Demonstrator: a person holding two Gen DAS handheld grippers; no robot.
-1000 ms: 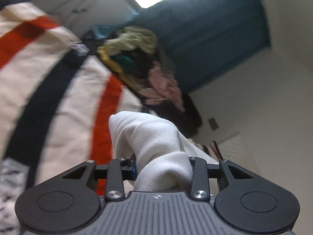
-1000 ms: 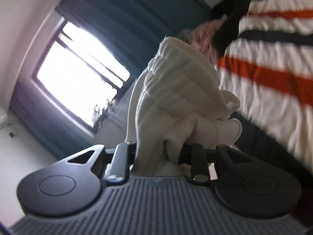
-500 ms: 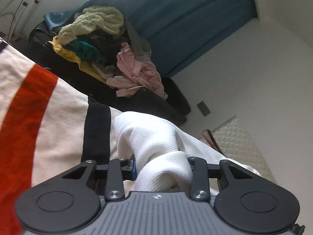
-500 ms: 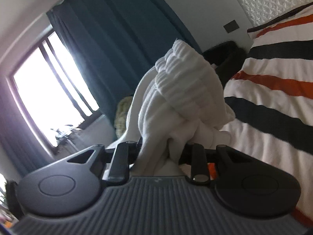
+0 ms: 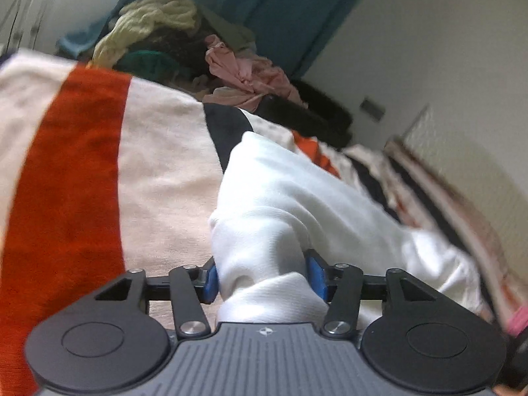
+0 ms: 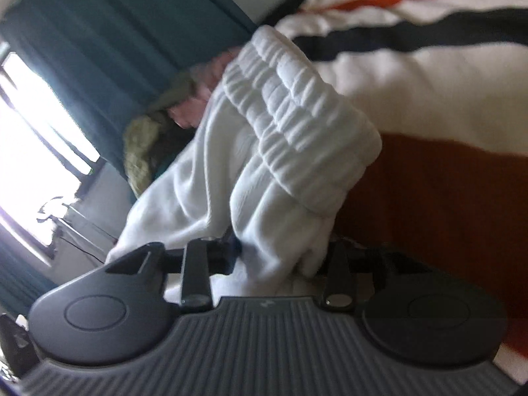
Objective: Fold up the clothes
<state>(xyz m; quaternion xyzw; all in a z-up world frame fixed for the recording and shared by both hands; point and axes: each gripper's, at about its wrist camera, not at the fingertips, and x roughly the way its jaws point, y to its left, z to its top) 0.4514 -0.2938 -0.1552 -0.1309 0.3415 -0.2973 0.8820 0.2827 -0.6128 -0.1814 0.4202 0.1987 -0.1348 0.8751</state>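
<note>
Two tongs opening, white garment [image 5: 297, 204] between each pair, striped bedspread [image 5: 82, 171], no legible writing.

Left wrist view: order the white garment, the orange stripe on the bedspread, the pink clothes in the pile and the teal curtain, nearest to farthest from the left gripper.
1. white garment, between the opening left gripper jaws
2. orange stripe, left
3. pink clothes, beyond the bed
4. teal curtain, back wall

Garment [image 5: 297, 198] lies on the blanket [image 5: 158, 171], clothes pile [image 5: 184, 43] behind.
</note>
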